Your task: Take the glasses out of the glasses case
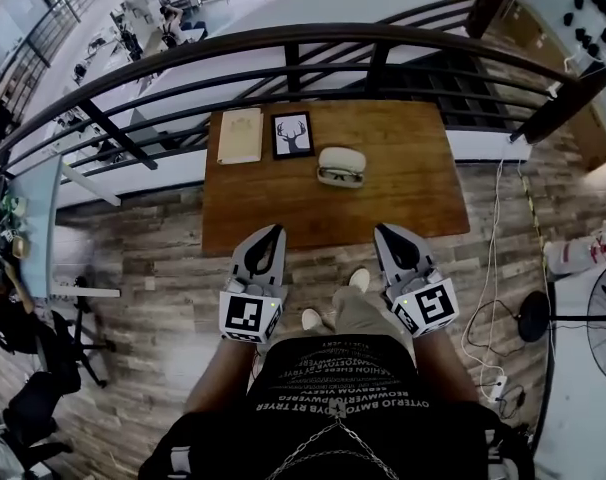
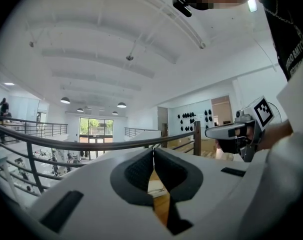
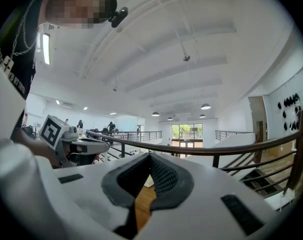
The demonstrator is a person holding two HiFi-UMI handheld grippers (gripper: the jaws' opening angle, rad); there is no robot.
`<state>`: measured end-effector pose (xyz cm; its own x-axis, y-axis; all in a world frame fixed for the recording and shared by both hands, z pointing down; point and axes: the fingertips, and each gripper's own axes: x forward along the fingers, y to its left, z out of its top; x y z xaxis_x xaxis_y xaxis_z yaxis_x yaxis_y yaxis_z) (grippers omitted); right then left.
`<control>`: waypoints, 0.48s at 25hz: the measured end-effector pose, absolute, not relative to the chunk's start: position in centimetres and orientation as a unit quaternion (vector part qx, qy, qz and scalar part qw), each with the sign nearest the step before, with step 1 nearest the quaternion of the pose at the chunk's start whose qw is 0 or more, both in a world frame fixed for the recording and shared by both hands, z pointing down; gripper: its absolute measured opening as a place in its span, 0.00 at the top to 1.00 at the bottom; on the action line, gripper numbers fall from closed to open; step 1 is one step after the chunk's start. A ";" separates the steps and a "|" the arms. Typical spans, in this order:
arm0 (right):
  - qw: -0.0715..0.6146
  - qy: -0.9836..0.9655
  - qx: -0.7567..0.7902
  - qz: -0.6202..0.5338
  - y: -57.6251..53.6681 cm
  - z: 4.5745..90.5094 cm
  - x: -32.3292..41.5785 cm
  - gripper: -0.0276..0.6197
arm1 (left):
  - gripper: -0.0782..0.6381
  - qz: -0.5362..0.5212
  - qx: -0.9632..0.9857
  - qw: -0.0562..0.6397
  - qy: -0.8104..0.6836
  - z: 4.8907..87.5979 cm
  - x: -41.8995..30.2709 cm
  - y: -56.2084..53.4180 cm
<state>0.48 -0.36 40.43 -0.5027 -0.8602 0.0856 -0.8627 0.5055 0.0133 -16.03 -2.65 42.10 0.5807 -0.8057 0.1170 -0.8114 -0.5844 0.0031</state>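
Both grippers (image 1: 275, 230) (image 1: 383, 230) hang well short of glasses case (image 1: 341, 165).

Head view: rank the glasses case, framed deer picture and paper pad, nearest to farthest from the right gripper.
1. glasses case, just ahead of the right gripper, slightly left.
2. framed deer picture, left of the case, farther back.
3. paper pad, leftmost.

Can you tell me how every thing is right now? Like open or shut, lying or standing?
Left gripper: shut, holding nothing.
Right gripper: shut, holding nothing.
Glasses case: looks open, lying on the table.
Glasses: lying in the case, not taken out yet.
Picture frame: lying flat, picture facing up.
Paper: lying flat beside the frame.
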 end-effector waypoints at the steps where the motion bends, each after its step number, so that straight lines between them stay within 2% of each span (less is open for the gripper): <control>1: 0.041 -0.868 0.494 0.017 -0.5 40.5 0.4 0.93 | 0.85 0.052 0.887 0.030 -0.458 42.3 -16.2 -2.6; 12: 0.048 -0.881 0.470 0.009 -3.1 41.0 0.0 0.93 | 0.85 0.027 0.871 0.030 -0.489 41.9 -17.0 -4.8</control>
